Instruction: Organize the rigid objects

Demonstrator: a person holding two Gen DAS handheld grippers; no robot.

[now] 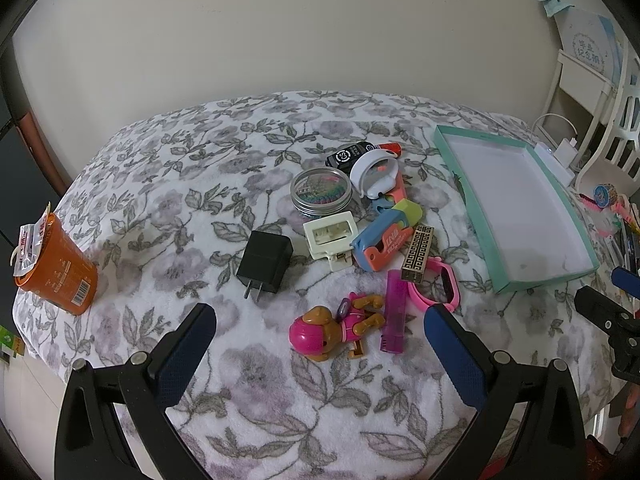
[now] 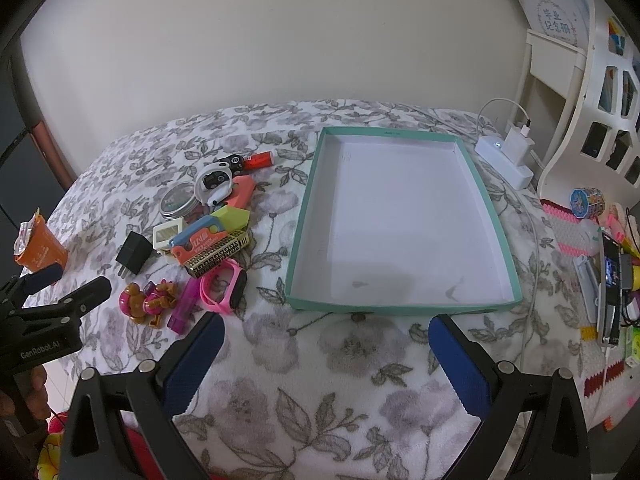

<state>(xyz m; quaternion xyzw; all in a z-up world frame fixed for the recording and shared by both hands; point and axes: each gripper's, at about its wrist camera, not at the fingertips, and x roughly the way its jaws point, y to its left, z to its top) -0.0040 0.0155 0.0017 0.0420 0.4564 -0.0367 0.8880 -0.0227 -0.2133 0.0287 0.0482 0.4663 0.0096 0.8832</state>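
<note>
Plainly nothing is sorted yet: the shallow teal cardboard tray [image 2: 304, 216] lies empty on the floral blanket [image 2: 320, 380], the pile of small rigid toys and gadgets [image 1: 360, 232] sits untouched just beside it, and both the left gripper [image 1: 320, 328] and right gripper [image 2: 326, 336] hover wide apart, holding nothing.

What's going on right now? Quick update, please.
Left tool open, right tool open, both holding nothing. Toy pile on blanket; teal tray holds nothing. Nothing in the way.

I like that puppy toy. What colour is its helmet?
Bright pink helmet, clearest in the left wrist view.
</note>
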